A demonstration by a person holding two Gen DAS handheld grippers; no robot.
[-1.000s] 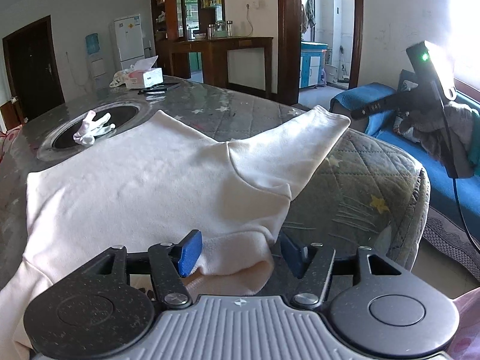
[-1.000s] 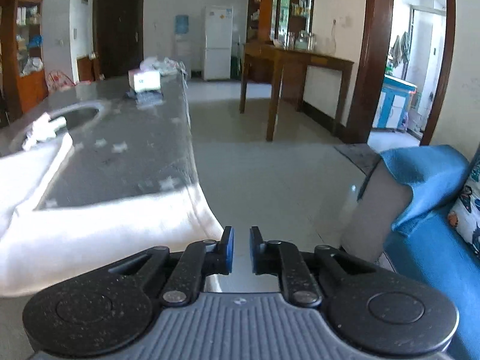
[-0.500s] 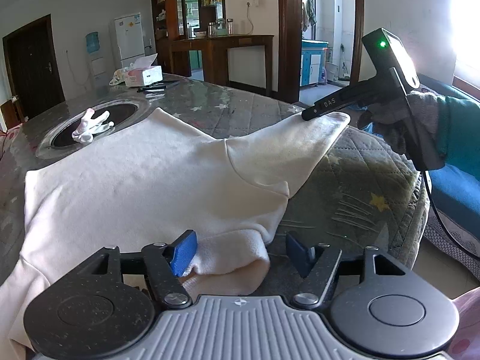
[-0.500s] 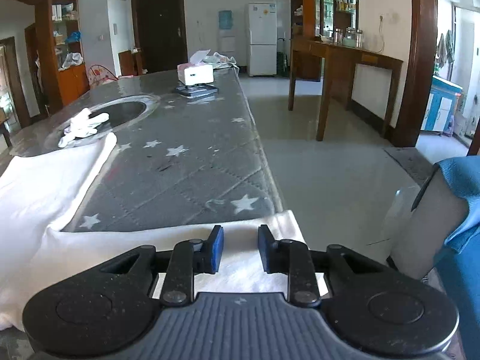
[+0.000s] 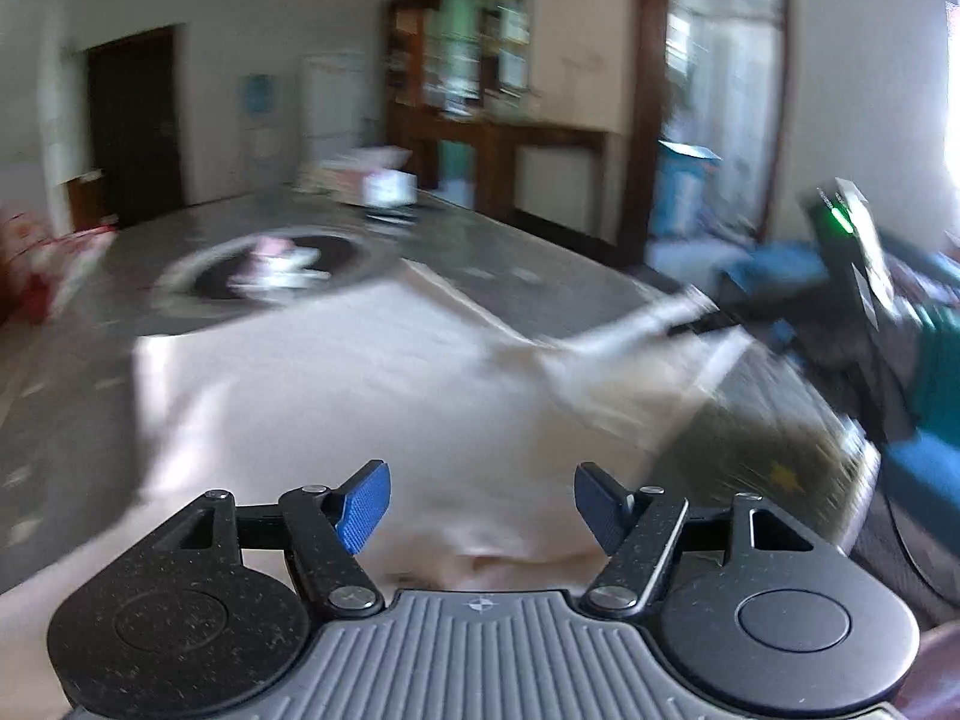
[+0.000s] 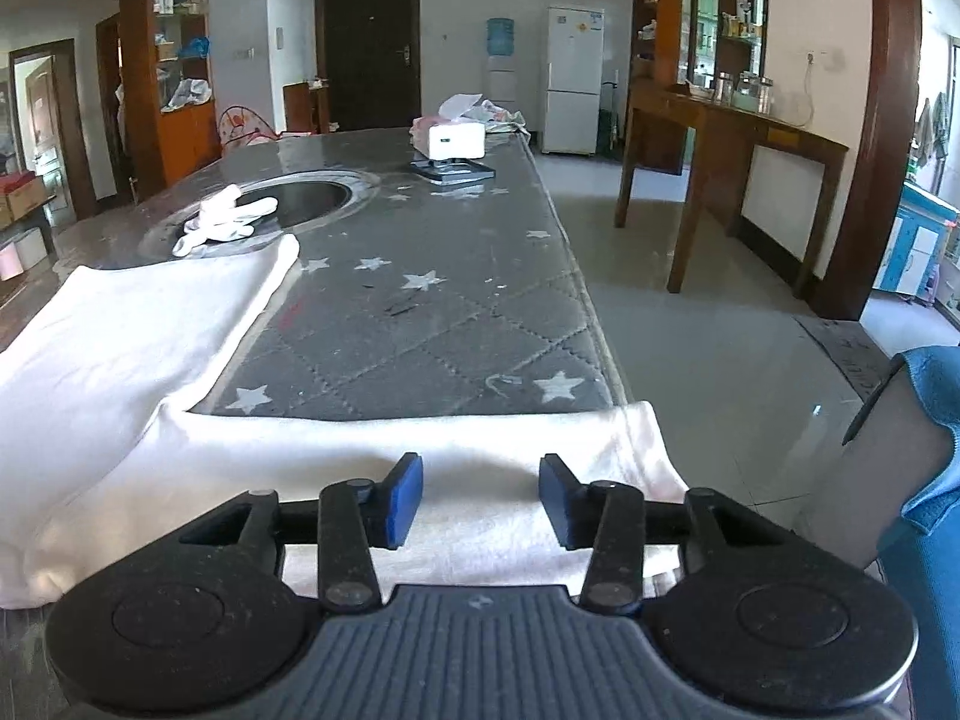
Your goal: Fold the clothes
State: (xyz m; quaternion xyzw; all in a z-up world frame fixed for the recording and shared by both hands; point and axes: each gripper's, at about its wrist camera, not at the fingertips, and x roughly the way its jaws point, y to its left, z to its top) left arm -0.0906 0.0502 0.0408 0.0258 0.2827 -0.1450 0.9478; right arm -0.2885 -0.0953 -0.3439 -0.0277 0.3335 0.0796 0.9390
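Blur smears the left wrist view. Low at 6 o'clock the left gripper (image 5: 482, 501) points forward and downward over a cream sweatshirt (image 5: 336, 396), its blue pads (image 5: 362, 505) spread wide apart and pressing on nothing, with cloth lying beneath the gap. The garment is spread across a grey quilted table cover (image 5: 774, 462), one sleeve reaching toward 2 o'clock, where the right gripper (image 5: 699, 319) meets its cuff; whether the tips touch it cannot be told through the blur. A round recess (image 5: 198, 276) at 10 o'clock holds a white glove (image 5: 279, 267).

Sharper, the right wrist view shows the right gripper (image 6: 480, 495) at 6 o'clock angled down over the sleeve (image 6: 420, 444), which lies across the table edge. Its jaws have just been opening and now stand parted, with the cuff below and between them, unclamped. The sweatshirt's body (image 6: 138, 336) fills 9 o'clock. The recess (image 6: 312, 198) at 11 o'clock has the glove (image 6: 219, 219) lying on its rim, and a tissue box (image 6: 453, 138) sits toward 12 o'clock.
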